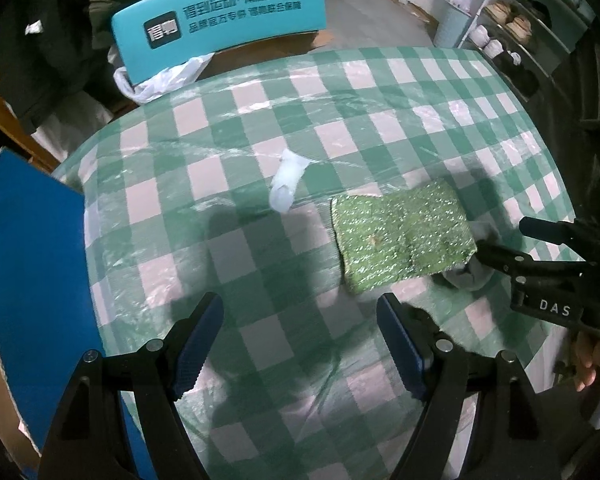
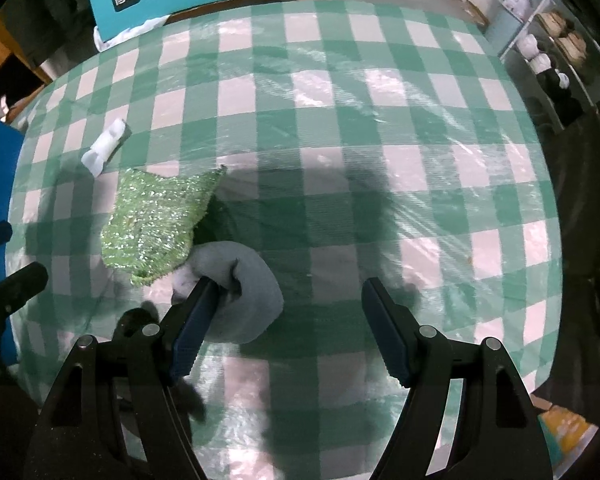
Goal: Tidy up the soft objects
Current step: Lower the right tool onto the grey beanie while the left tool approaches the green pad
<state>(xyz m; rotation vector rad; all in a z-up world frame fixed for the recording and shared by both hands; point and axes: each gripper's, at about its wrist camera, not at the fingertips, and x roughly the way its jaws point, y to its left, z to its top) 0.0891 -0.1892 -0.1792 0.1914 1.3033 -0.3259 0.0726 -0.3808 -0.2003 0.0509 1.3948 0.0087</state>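
A glittery green scouring cloth (image 1: 402, 236) lies flat on the checkered table (image 1: 260, 120); it also shows in the right wrist view (image 2: 160, 220). A grey rolled soft piece (image 2: 244, 292) lies at the cloth's near corner, partly hidden in the left wrist view (image 1: 470, 276). A small white crumpled piece (image 1: 286, 186) lies left of the cloth, also in the right wrist view (image 2: 106, 146). My left gripper (image 1: 300, 344) is open and empty, short of the cloth. My right gripper (image 2: 288, 328) is open; its left finger (image 2: 192, 328) touches the grey piece, which sits between the fingers toward the left.
A blue box (image 1: 32, 280) stands at the table's left edge. A teal chair back (image 1: 220, 20) with a white plastic bag (image 1: 160, 80) is behind the table. A shoe rack (image 1: 520, 28) stands at the far right. The right gripper shows in the left wrist view (image 1: 500, 244).
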